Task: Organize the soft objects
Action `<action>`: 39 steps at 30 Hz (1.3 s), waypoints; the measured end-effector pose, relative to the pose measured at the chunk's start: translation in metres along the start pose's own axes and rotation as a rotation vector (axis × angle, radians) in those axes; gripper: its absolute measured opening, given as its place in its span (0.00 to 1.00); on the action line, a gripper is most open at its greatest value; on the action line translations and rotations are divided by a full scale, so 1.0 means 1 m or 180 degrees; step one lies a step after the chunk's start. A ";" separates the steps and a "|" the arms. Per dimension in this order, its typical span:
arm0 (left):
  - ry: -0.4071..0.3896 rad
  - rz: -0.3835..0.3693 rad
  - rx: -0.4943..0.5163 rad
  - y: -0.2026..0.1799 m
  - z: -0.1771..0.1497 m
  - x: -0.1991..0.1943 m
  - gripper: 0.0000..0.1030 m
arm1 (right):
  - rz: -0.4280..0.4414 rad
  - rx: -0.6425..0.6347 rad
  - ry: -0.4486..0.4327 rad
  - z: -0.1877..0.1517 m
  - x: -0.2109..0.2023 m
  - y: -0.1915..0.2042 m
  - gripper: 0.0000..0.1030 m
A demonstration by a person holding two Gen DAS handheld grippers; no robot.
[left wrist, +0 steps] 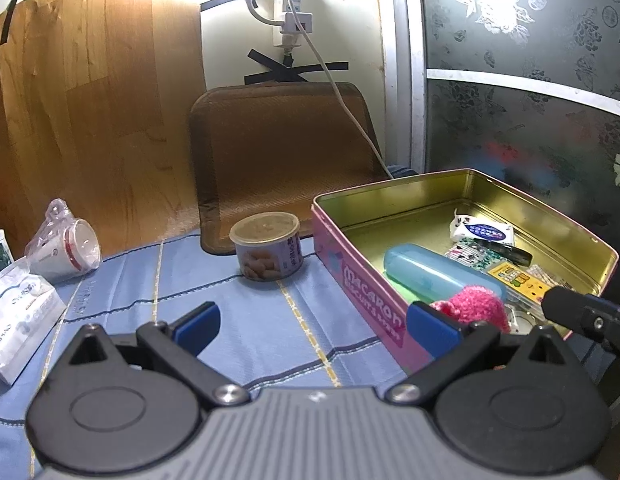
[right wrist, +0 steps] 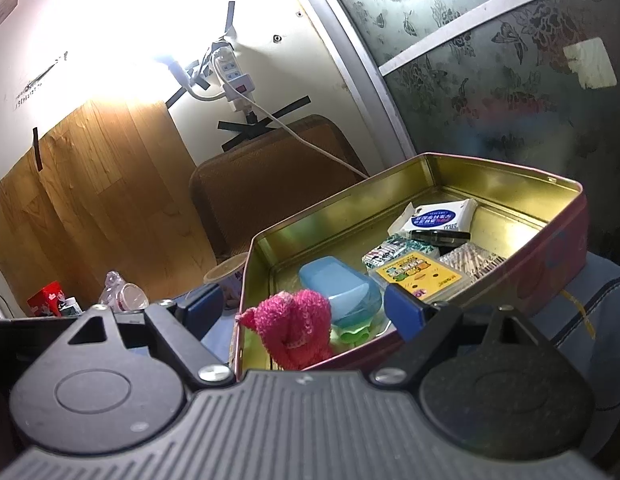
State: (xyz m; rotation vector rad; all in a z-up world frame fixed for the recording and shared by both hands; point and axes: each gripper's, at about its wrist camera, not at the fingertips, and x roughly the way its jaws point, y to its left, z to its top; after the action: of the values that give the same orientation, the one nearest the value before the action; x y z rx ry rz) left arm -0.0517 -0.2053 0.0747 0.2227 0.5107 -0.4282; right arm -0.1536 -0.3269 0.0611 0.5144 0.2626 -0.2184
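While both pairs of tongs hang over the blue checked cloth (left wrist: 270, 320), we find the pink knitted piece (right wrist: 296, 334) lying in the near corner of the open pink tin (left wrist: 364, 308), draped against a blue plastic case (right wrist: 342, 294). From the right wrist view we see the soft pink thing lying between the two blue pads, but neither pad touches it: the right tongs (right wrist: 310, 308) are spread wide, one finger outside the tin's near wall and the other over its inside. We see nothing pinched there.

Over on the left, the left tongs (left wrist: 310, 326) are spread just as wide, with bare cloth between the fingers and the tin's side wall just under the finger on the tin's side. They hold nothing either.

Deeper in the tin we spot a white tissue packet (right wrist: 438, 214), a dark flat object (right wrist: 440, 236), a yellow card box (right wrist: 420, 274) and a patterned packet (right wrist: 398, 250), all lying on the gold floor.

Beside the tin, on the cloth, a small lidded can (left wrist: 266, 246) stands upright, with a brown mat (left wrist: 282, 148) leaning on the wall behind it. Further left we see a cup in a plastic bag (left wrist: 66, 250) lying on its side, and white packets (left wrist: 18, 320) near the edge.
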 end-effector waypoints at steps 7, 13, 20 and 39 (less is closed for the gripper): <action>-0.0055 0.0090 -0.0002 0.003 0.000 -0.002 1.00 | 0.0003 -0.0004 -0.0004 0.000 0.000 -0.001 0.87; -0.0170 0.0177 0.0058 0.001 0.000 -0.008 1.00 | -0.0008 -0.0009 -0.0032 0.001 -0.001 -0.002 0.87; -0.0215 0.0266 0.0121 -0.003 0.000 -0.010 1.00 | -0.0014 -0.0005 -0.0046 0.000 -0.002 -0.002 0.87; -0.0164 0.0330 0.0214 -0.009 0.000 -0.011 1.00 | -0.0011 -0.0009 -0.0052 0.001 -0.002 -0.003 0.87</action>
State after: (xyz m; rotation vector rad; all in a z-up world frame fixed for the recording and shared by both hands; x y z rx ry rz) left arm -0.0646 -0.2097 0.0791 0.3007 0.4325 -0.3495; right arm -0.1560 -0.3294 0.0614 0.5092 0.2478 -0.2255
